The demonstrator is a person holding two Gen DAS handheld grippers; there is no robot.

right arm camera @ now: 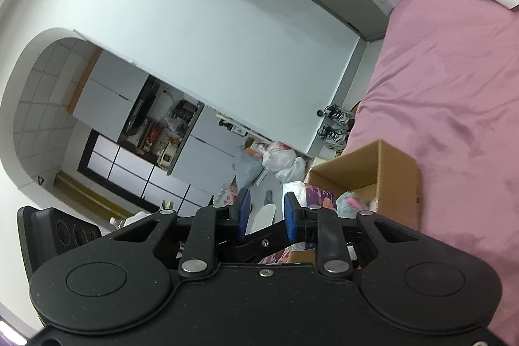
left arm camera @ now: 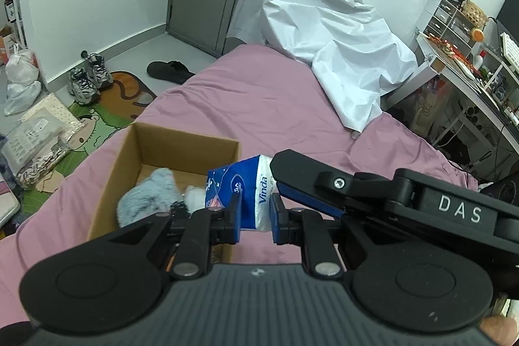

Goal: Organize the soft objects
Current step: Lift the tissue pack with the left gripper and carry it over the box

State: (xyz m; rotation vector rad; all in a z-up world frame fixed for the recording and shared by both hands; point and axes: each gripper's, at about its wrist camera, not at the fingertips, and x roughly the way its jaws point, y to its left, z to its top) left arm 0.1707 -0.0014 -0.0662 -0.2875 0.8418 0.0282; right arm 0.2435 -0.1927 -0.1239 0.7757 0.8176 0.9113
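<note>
My left gripper (left arm camera: 255, 213) is shut on a blue and white Vinda tissue pack (left arm camera: 241, 187), held above the near right corner of an open cardboard box (left arm camera: 129, 151) on the pink bed. Inside the box lie a grey fluffy plush (left arm camera: 149, 195) and a small white fluffy thing (left arm camera: 194, 196). My right gripper (right arm camera: 266, 213) is open and empty, tilted sideways beside the left one; one of its fingers (left arm camera: 301, 177) lies against the pack's right side in the left wrist view. The box (right arm camera: 389, 171) and tissue pack (right arm camera: 311, 193) also show in the right wrist view.
A crumpled white sheet (left arm camera: 324, 31) covers the far end of the pink bed (left arm camera: 259, 99). A cluttered desk (left arm camera: 467, 64) stands to the right. On the floor to the left are sneakers (left arm camera: 87, 80), a slipper (left arm camera: 170, 71), bags (left arm camera: 19, 77) and a cartoon mat (left arm camera: 97, 122).
</note>
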